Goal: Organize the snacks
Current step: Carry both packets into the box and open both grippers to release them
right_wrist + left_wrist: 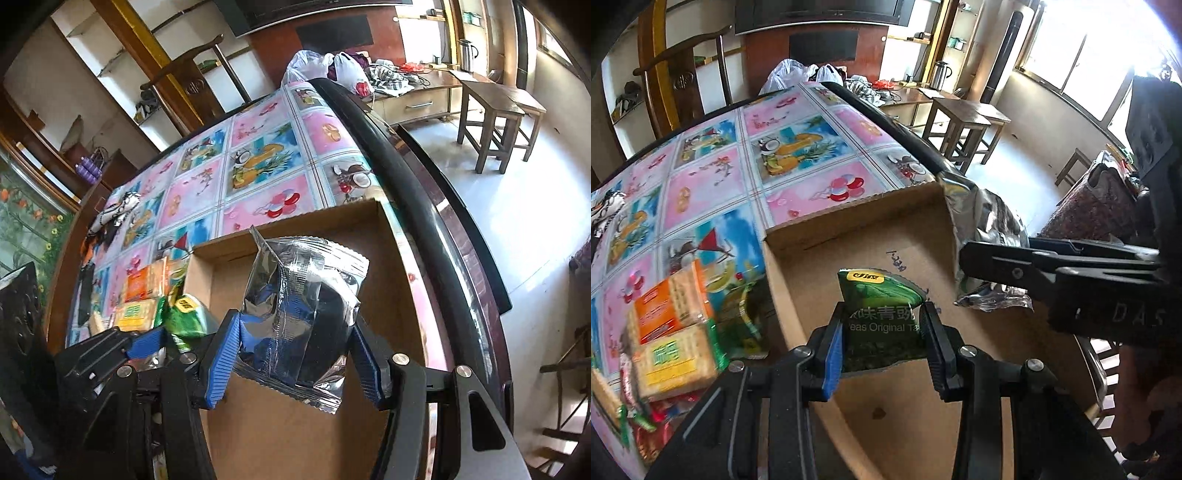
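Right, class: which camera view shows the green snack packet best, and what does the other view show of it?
The left wrist view: the green snack packet sits centred between the left gripper fingers, its printed front readable, over the cardboard box. The right wrist view catches only its top corner, small, behind the gripper.

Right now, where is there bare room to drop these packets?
The cardboard box floor is bare between its walls. Tablecloth beyond the box is open. Crowded: the cracker packs left of the box.
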Tool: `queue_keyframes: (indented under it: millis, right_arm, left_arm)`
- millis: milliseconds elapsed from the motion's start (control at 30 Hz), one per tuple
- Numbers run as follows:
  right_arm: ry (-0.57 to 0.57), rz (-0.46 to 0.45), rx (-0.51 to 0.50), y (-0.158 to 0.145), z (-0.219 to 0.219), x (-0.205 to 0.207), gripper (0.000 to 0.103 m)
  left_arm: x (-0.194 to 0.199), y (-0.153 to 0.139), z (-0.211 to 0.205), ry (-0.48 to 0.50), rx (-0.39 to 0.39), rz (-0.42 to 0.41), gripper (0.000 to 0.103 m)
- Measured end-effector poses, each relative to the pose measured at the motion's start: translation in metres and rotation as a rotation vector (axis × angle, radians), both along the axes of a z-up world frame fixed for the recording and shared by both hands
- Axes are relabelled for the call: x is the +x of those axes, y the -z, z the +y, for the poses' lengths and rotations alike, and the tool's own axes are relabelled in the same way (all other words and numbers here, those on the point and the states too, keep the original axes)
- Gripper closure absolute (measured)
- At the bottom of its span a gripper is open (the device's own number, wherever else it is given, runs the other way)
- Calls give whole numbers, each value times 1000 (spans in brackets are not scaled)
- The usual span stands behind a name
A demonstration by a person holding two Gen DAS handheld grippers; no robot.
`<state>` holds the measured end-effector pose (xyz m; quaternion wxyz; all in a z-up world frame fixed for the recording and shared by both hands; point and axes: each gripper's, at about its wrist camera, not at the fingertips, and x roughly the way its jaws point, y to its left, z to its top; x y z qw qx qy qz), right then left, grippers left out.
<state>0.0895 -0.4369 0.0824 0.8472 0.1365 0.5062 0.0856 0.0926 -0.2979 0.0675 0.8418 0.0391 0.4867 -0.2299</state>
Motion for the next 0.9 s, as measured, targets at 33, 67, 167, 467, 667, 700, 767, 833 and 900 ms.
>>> queue_keyframes:
  millis: [33, 67, 167, 467, 667, 700, 767, 833, 900]
  right_arm:
    - [-7, 1, -17, 2, 1, 5, 42]
    - [-10, 4, -28, 4, 1, 7, 42]
    - [-24, 25, -42, 12, 1, 17, 42]
    - [-30, 69, -59, 33, 1, 27, 42]
    - [-25, 83, -74, 39, 5, 30, 41]
    - [-21, 83, -71, 39, 5, 30, 41]
    - [-17, 84, -59, 39, 3, 29, 41]
    - [-16, 84, -52, 37, 2, 28, 41]
    - [-12, 78, -49, 34, 1, 26, 41]
  left_arm:
    - [2, 3, -3, 1, 5, -1, 66]
    - [4, 8, -7, 2, 14, 2, 66]
    - [8, 16, -10, -6, 23, 11, 66]
    - [6, 29, -15, 4, 61, 13, 66]
    - [6, 30, -16, 11, 82, 3, 65]
    - [6, 30, -16, 10, 82, 6, 62]
    - [6, 30, -15, 7, 80, 10, 55]
    - [6, 29, -14, 9, 74, 10, 50]
    - [4, 25, -14, 13, 74, 4, 49]
